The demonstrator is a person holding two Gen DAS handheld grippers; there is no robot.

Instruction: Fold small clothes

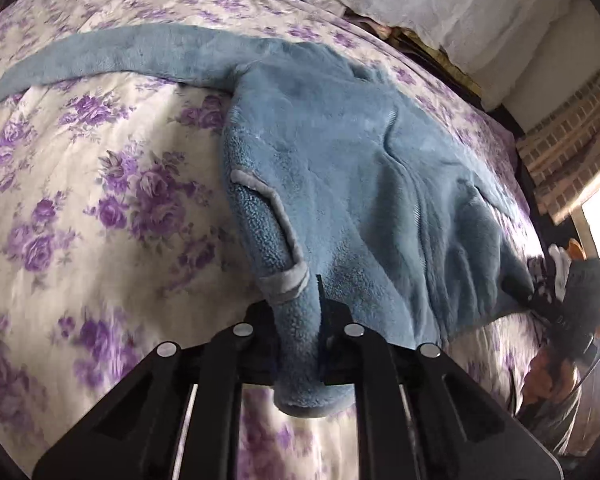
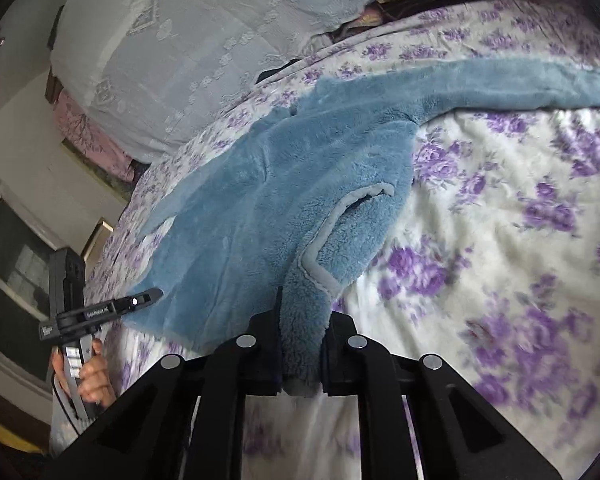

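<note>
Both claws are clamped shut on cloth. Between the jaws of the left claw (image 1: 296,308) sits a thick bunched corner of the pale blue fleece zip jacket (image 1: 360,160). The right claw (image 2: 304,320) pinches the opposite hem corner in the same way. In each view a roll of fleece hangs out behind the jaws, so the hold is on a rounded wad, not a flat edge. I judge that wad could creep out if it is pulled hard.

Just ahead of the left claw the grey-trimmed pocket opening (image 1: 276,208) gapes and twists toward the jaws, a sign the fabric there is already under strain. If one claw rises or travels faster than the other, the hem would go slack on one side. The fold would then land crooked across the zip line (image 1: 396,148).

Beyond the claws the jacket body lies front-up on the cream bedspread with purple flowers (image 1: 100,160), both surfaces being fuzzy. Dragging the hem forward instead of lifting it clear would probably rumple the body or drag the whole jacket along the bedspread.

Farthest from the left claw, the long blue sleeve (image 1: 120,52) stretches out sideways and is not tucked in. Carrying the hem up to the collar now would leave the sleeve sticking out of the folded bundle. Whether any bedspread is caught in either grip I cannot tell, though only blue shows between the jaws.
</note>
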